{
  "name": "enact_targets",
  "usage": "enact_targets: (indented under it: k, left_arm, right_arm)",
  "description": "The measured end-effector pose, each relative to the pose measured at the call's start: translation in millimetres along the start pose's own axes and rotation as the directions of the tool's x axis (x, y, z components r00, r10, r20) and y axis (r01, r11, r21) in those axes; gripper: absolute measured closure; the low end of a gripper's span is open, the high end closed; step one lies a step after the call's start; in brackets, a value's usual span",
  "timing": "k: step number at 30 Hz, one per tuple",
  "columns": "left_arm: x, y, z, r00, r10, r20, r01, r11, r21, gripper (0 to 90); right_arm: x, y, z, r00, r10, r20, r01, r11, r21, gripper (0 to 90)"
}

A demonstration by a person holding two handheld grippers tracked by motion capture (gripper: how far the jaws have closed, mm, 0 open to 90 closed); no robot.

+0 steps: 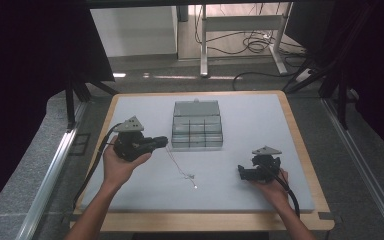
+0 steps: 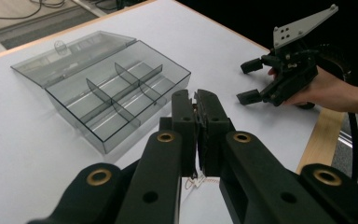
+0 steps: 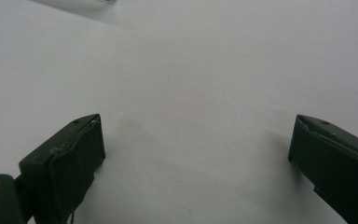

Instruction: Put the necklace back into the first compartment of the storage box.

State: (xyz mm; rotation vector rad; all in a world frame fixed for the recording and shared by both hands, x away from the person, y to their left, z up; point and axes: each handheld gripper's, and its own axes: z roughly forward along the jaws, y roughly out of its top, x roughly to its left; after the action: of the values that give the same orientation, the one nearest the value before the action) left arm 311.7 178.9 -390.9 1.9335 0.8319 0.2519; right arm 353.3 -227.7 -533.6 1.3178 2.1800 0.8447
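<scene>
My left gripper (image 1: pixel 164 142) (image 2: pixel 196 95) is shut on one end of a thin silvery chain (image 1: pixel 180 167) at the table's left. The chain trails down and right across the white mat to a small end piece. A bit of it peeks out below the closed jaws (image 2: pixel 196 181). Just right of that gripper sits a clear plastic compartment box (image 1: pixel 197 134) (image 2: pixel 140 127), lid folded back, its cells bare. My right gripper (image 1: pixel 242 172) (image 2: pixel 248 81) (image 3: pixel 196 140) stands open low over the mat at the right, nothing between its fingers (image 3: pixel 70 158).
The white mat (image 1: pixel 260 115) lies on a wooden-edged table (image 1: pixel 300 150). Beyond the far edge stand a desk frame and loose cables (image 1: pixel 250 45) on the floor. Metal rails run along both sides of the table.
</scene>
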Motion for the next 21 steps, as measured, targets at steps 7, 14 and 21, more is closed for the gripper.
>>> enact_targets:
  k: [7,14,21]
  left_arm:
    - [-1.4,8.5,-1.6,0.9999,0.010,-0.009,-0.010,0.9999,-0.003,87.5]
    - [0.7,13.7,-1.8,0.9998,0.010,-0.016,-0.010,0.9999,-0.006,87.5]
    - [3.9,19.6,-4.1,0.9996,0.008,-0.026,-0.009,0.9999,-0.014,87.5]
  right_arm:
    - [0.1,-0.1,0.4,1.0000,0.002,0.000,-0.002,1.000,-0.005,3.0]
    - [0.1,-0.1,0.2,1.0000,0.003,0.000,-0.003,1.000,-0.003,3.0]
    - [0.0,0.0,0.2,1.0000,0.002,-0.001,-0.002,1.000,-0.002,2.9]
